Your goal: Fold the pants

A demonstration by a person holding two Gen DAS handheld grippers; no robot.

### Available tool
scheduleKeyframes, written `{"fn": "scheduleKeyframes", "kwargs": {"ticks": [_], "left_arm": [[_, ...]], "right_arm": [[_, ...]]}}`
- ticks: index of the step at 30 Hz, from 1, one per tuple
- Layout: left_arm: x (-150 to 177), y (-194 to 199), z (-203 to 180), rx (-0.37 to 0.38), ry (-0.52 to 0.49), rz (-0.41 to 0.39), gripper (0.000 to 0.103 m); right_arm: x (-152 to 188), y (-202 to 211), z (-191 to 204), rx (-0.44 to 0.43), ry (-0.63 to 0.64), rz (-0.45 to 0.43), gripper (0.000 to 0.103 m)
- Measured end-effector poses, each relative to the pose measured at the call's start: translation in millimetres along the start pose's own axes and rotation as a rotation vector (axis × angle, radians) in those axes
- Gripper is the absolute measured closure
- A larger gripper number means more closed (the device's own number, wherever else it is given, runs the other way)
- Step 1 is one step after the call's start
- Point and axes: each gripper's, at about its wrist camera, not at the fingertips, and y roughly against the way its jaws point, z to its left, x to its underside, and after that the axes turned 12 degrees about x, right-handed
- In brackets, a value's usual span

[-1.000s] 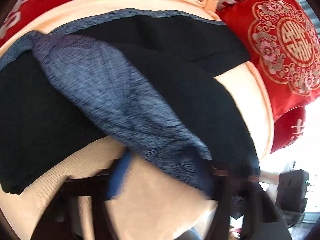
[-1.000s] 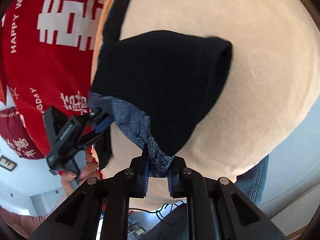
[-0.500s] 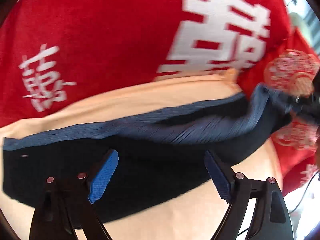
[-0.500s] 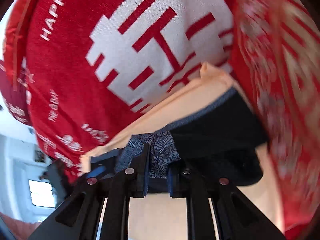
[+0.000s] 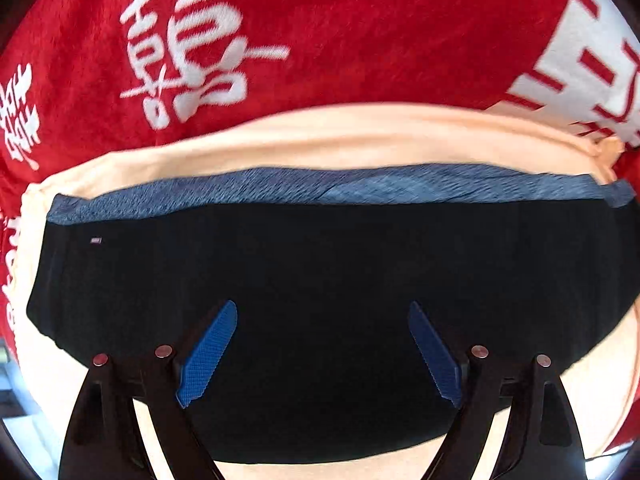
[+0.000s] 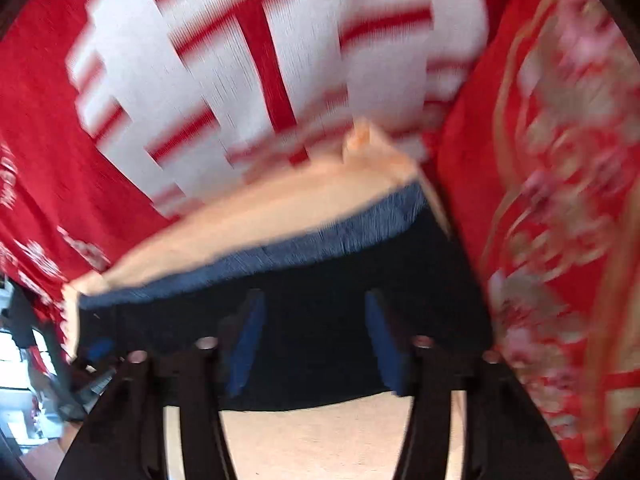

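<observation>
The black pants [image 5: 320, 264] lie folded flat on a peach cloth [image 5: 320, 140], with a blue-grey strip [image 5: 340, 190] showing along their far edge. My left gripper [image 5: 322, 350] is open and empty, its blue pads apart above the pants' near half. In the right wrist view, which is blurred, the same pants [image 6: 312, 292] lie on the peach cloth [image 6: 260, 216]. My right gripper [image 6: 314, 340] is open and empty just above the pants' right part.
A red blanket with white characters [image 5: 320, 28] lies beyond the peach cloth. A red embroidered cushion [image 6: 560, 200] stands to the right of the pants. The other gripper and a hand [image 6: 88, 376] show at the left edge of the right wrist view.
My right gripper let go of the blue-grey fabric and opened. The fold now lies flat on the pants. My left gripper opened earlier and has moved closer over the pants.
</observation>
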Motion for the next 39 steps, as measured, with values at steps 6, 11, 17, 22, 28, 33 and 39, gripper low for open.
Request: {"fn": "scheduleKeyframes", "kwargs": {"ticks": [6,11,17,22,28,33,39], "left_arm": [[18,-12,26,-0.004,0.036,0.040,0.014],[11,-17,21,-0.033,0.003,0.038,0.012],[12,-19,14,-0.035,-0.022,0.048,0.012],[4,-23,14,-0.037,-0.009,0.062,0.008],[-29,3,3,0.016,-0.031,-0.025,0.008],[-75,-23,-30,0.052,-0.068,-0.049,0.009],[-91,-57,-14,0.028,-0.034,-0.038,0.002]], "right_arm": [[66,-5,-45,-0.007,-0.246,0.000,0.053],[62,-17,-61,0.030,-0.307,-0.050,0.053],[56,-3,-59,0.100,-0.259,-0.063,0.095],[70,-14,-62,0.187,-0.181,-0.013,0.070],[71,32,-36,0.147,-0.087,-0.119,0.063],[16,-4,11,0.091,0.035,-0.110,0.063],[-9,-35,-14,0.193,0.061,-0.114,0.072]]}}
